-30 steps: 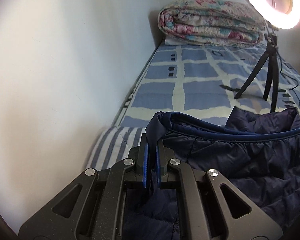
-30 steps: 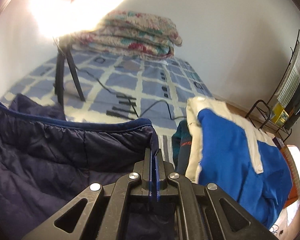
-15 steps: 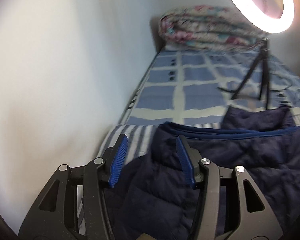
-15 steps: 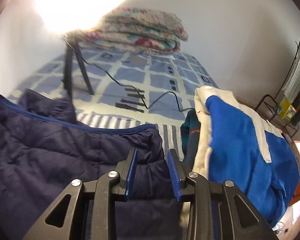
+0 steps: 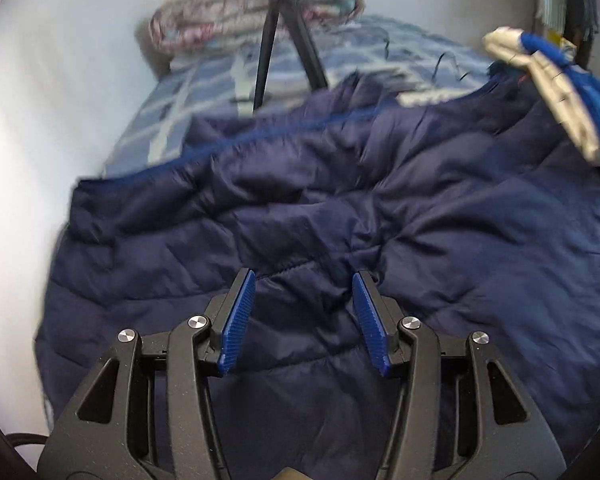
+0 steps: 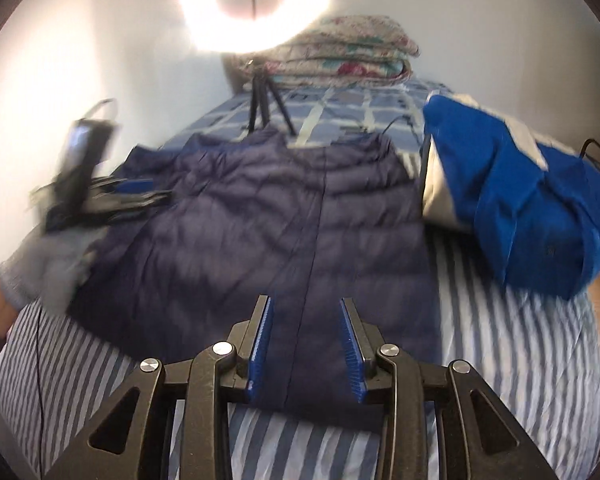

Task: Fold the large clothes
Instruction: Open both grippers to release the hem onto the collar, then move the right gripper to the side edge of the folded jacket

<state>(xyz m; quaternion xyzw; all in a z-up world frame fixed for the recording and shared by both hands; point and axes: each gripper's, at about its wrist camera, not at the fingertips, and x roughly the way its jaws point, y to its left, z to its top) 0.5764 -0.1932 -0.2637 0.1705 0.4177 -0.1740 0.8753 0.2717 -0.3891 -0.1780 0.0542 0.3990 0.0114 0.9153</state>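
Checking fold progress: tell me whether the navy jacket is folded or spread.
Spread: the jacket lies flat on the bed, its centre seam showing; neither tool holds it.

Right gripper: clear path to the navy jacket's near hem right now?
Probably yes. The right gripper is open, empty, right over the navy jacket hem on the striped sheet. The blue-and-white garment lies off to the right.

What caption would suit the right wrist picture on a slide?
Open right gripper above a navy puffer jacket spread on the striped bed sheet, a blue-and-white garment beside it.
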